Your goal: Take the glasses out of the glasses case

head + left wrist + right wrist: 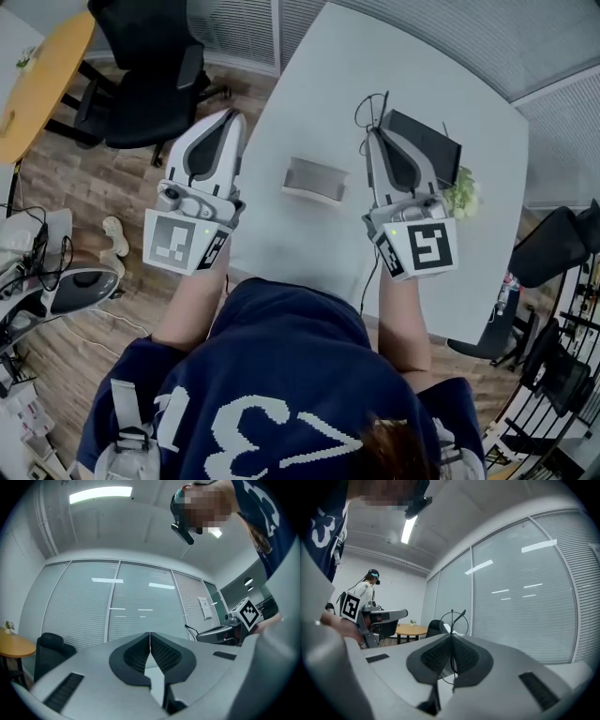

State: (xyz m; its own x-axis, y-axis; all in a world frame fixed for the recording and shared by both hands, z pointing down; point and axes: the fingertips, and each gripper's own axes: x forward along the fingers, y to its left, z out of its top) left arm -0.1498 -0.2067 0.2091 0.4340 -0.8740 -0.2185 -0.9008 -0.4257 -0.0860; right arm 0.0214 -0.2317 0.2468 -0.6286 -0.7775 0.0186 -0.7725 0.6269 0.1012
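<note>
A grey glasses case [315,179] lies on the white table [328,84], between my two grippers. My right gripper [373,131] is to the right of the case, raised and pointing away, shut on the thin wire-rimmed glasses [372,108]. In the right gripper view the jaws [451,637] pinch the glasses [452,617], with a round rim and a temple arm sticking out past the tips. My left gripper [232,114] is to the left of the case, over the table's edge. Its jaws [150,634] are shut with nothing between them.
A black box [427,142] and a small green plant [461,193] stand just behind and right of the right gripper. A black office chair [150,75] and a round yellow table [37,75] stand on the wooden floor at left. A bottle [506,292] stands at the table's right edge.
</note>
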